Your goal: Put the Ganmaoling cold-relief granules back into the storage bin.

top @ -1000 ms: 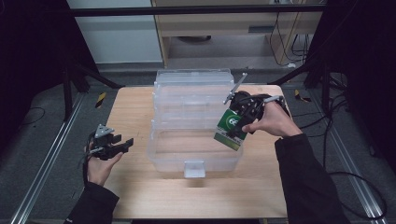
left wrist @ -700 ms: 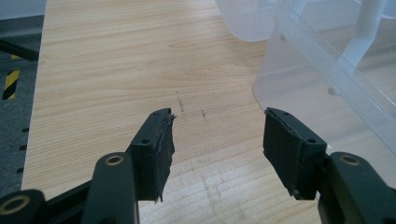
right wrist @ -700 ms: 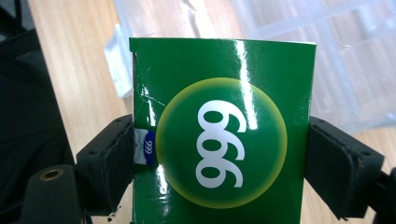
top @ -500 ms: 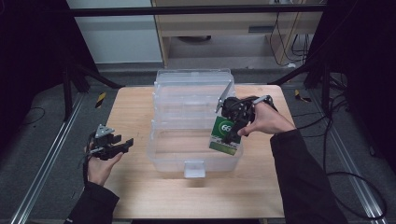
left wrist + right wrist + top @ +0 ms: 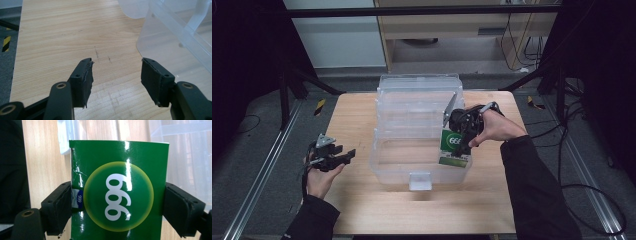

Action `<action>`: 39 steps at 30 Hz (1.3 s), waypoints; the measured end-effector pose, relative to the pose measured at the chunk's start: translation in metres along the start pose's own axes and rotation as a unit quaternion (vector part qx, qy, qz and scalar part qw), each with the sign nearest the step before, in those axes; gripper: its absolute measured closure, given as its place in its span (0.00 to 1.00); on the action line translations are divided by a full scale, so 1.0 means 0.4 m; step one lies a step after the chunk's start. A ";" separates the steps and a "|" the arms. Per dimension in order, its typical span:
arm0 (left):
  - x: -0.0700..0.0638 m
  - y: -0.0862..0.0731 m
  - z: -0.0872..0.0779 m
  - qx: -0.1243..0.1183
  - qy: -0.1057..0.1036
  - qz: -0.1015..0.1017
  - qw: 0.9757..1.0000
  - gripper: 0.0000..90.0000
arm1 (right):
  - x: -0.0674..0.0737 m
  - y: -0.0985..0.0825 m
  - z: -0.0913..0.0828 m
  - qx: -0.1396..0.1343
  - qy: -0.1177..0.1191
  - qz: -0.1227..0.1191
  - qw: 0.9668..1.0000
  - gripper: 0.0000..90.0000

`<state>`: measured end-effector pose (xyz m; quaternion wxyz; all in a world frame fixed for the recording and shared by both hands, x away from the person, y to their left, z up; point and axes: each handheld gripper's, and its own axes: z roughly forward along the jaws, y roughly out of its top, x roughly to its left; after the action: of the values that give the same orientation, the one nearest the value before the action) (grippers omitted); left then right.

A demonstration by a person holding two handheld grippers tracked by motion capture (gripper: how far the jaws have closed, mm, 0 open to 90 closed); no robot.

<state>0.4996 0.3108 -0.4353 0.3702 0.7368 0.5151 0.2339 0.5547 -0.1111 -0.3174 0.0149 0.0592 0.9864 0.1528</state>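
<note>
My right gripper (image 5: 460, 131) clamps the green box (image 5: 455, 148) at the clear bin (image 5: 384, 162)'s right wall; I'd lower it level inside; left gripper (image 5: 117, 76) waits wide open, empty.

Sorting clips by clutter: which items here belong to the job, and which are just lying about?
In use:
- green 999 box, clamped in the right gripper
- clear plastic bin, which the box hangs over
- wooden table

Idle:
- left gripper, jaws open and empty
- yellow-black tape on the floor
</note>
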 end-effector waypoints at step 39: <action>-0.001 -0.006 0.012 0.011 0.001 0.002 1.000 0.46 | 0.005 -0.005 0.074 0.040 0.001 -0.083 0.996 0.20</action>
<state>0.5015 0.3093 -0.4400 0.3612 0.7414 0.5167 0.2301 0.5540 -0.1038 -0.3462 0.0244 -0.0223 0.9932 0.1120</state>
